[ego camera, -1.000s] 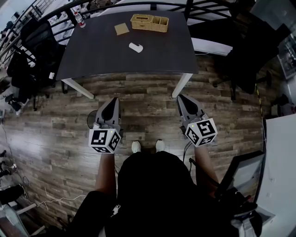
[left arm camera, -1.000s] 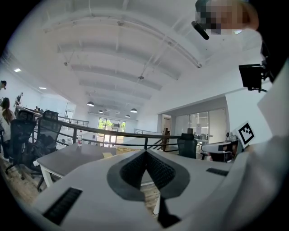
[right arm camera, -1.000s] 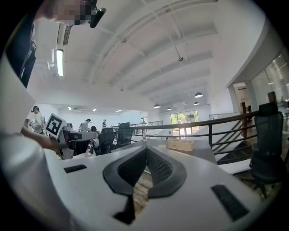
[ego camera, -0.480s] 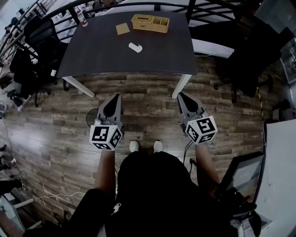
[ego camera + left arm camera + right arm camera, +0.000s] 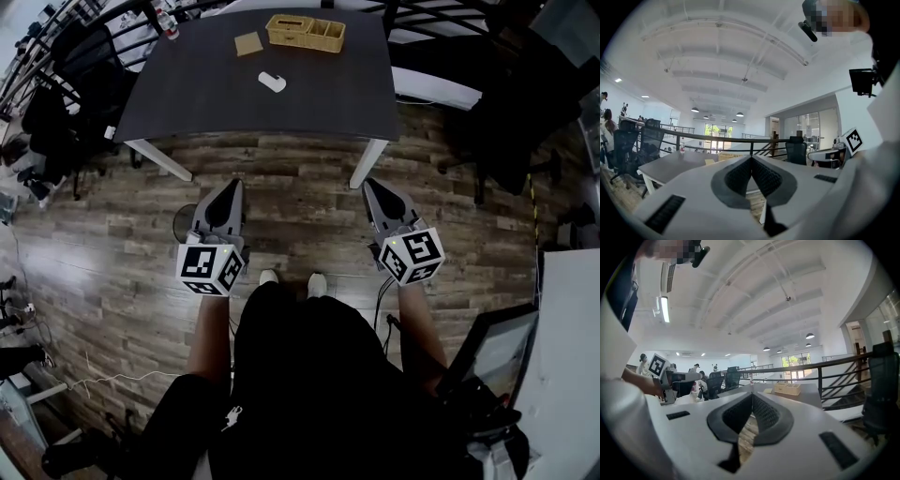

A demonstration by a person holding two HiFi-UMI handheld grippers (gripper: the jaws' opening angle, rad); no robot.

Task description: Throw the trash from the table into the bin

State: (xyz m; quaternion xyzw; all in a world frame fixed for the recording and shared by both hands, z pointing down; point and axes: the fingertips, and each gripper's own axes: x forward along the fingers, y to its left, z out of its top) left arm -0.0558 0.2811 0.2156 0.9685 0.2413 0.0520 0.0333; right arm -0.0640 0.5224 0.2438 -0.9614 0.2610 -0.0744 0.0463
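A crumpled white piece of trash [image 5: 272,82] lies on the dark grey table [image 5: 309,103], near its middle. A tan square [image 5: 248,43] and a wicker tray [image 5: 306,32] sit at the table's far edge. Both grippers are held level over the wooden floor, short of the table's near edge. My left gripper [image 5: 232,185] is shut with nothing in it, and its jaws meet at the tip [image 5: 751,158]. My right gripper [image 5: 368,184] is also shut and empty [image 5: 752,394]. A dark round bin [image 5: 185,220] stands on the floor just left of the left gripper.
Black office chairs [image 5: 66,84] crowd the table's left side and another chair [image 5: 506,112] stands at its right. A black railing [image 5: 717,138] runs behind the table. A white desk [image 5: 567,309] and a screen [image 5: 492,347] are at the right.
Both grippers have moved a little forward toward the table, still shut. The table sits slightly higher in the head view.
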